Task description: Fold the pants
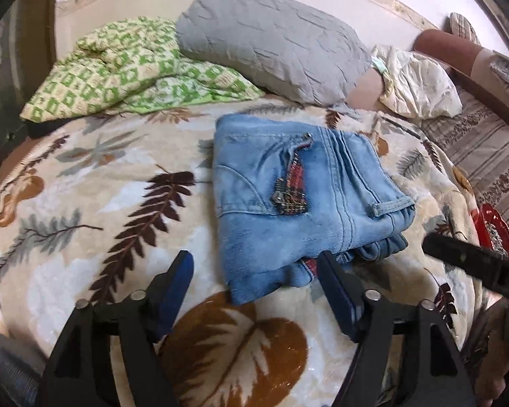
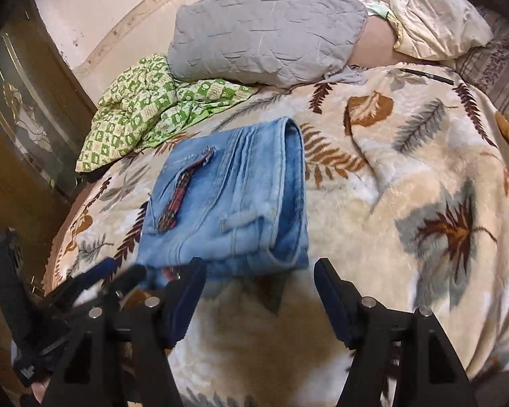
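Pants [image 1: 302, 200] of soft, faded light-blue denim lie folded into a thick, roughly square bundle on the bed, resting on a plush blanket [image 1: 85, 237] printed with brown, grey and orange leaves. A red plaid strip edged with a metal zipper [image 1: 293, 183] runs slantwise across the top layer, and raised double seams run beside it. The right-hand edge of the bundle is a rounded fold; several layers show at the near edge.

Behind the pants sit a wrinkled grey pillow [image 1: 271, 40], a crumpled green-and-cream checked cloth [image 1: 129, 68] and a cream pillow [image 1: 417, 84].

The left gripper [image 1: 254, 264] is low over the blanket at the near edge of the pants, fingers spread wide and holding nothing; its right fingertip [image 1: 325, 264] appears to be at the bundle's near edge. The right gripper [image 2: 259, 271] is likewise spread and empty, pointing at the same near edge from just short of it.
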Available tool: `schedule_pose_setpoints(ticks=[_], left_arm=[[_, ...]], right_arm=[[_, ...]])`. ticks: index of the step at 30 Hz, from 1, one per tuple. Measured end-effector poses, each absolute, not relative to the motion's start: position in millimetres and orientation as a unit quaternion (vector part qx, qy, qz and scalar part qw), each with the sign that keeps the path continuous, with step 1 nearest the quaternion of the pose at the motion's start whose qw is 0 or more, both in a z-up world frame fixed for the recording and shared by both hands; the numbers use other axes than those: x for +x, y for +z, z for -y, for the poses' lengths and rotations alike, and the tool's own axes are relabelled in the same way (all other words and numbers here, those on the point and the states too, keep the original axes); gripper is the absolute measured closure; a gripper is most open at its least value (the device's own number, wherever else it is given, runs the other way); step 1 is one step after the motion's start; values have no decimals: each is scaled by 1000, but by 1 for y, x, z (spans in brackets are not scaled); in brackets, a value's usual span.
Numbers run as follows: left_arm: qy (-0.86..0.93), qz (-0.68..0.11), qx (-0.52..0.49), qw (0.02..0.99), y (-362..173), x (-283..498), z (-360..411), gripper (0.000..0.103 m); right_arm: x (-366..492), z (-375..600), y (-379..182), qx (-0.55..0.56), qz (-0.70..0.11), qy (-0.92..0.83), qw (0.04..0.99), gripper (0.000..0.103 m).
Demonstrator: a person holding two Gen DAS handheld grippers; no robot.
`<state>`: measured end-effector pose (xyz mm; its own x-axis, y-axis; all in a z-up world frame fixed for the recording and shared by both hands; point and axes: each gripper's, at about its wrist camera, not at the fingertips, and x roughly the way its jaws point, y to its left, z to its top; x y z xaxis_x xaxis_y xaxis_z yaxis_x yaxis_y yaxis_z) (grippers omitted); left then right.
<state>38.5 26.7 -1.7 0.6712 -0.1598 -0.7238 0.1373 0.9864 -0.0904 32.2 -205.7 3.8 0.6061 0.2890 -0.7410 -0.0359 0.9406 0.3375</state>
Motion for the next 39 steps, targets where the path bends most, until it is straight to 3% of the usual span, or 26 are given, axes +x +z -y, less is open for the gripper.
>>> schedule_pose_setpoints(ticks=[10,20,25,39], left_arm=[[-22,-351,-10,936,6,6,-37,23],[-8,-325,-24,946,19,-18,-44,23],[3,-306,24,952,28,-24,-34,23],[-7,-296,42,954,29,-30,-24,22]], right_arm=[[-4,201,18,132,-369,45,919,33],[-33,183,24,70,-362,40,929,33],[-32,197,25,103,-360,43,926,33],[-33,196,29,97,-343,55,933,33]])
